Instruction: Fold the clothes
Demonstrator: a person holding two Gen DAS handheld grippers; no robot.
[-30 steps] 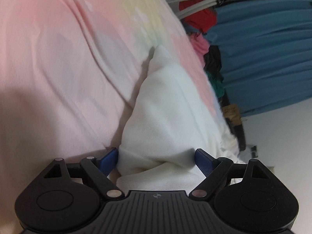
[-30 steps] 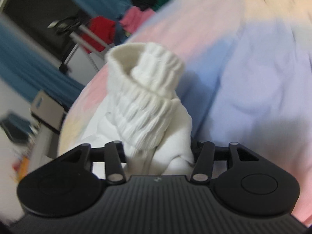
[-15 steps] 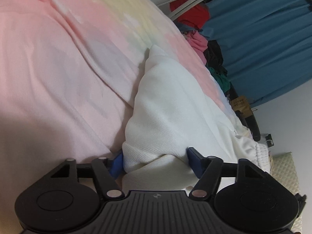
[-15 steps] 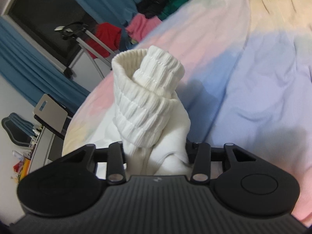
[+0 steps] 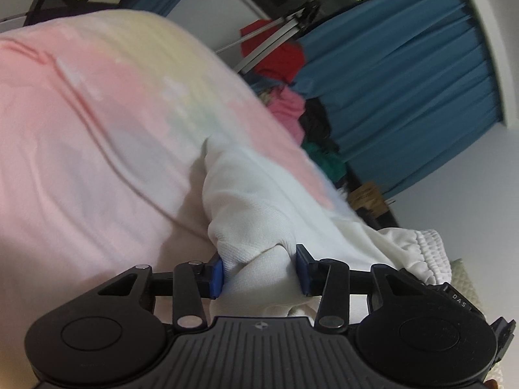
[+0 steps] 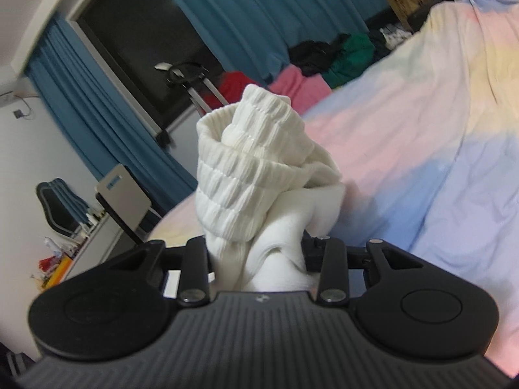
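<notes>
1. My left gripper is clamped on a bunched fold of the white garment; the blue pads press the cloth from both sides.
2. From that pinch the white garment runs away from me over the pastel bedspread, rising to a pointed tip, and its ribbed hem hangs off to the right.
3. Past the bed edge, the left wrist view shows a heap of red, pink, black and green clothes in front of blue curtains, with a metal rack above them.
4. My right gripper is closed tight on another gathered part of the same white garment; the cloth fills the gap between the fingers.
5. A ribbed cuff stands up from that grip, rolled over on itself, held above the bedspread.
6. Behind it, the right wrist view shows the curtains, a dark window and the clothes pile; a cluttered desk sits far left.
</notes>
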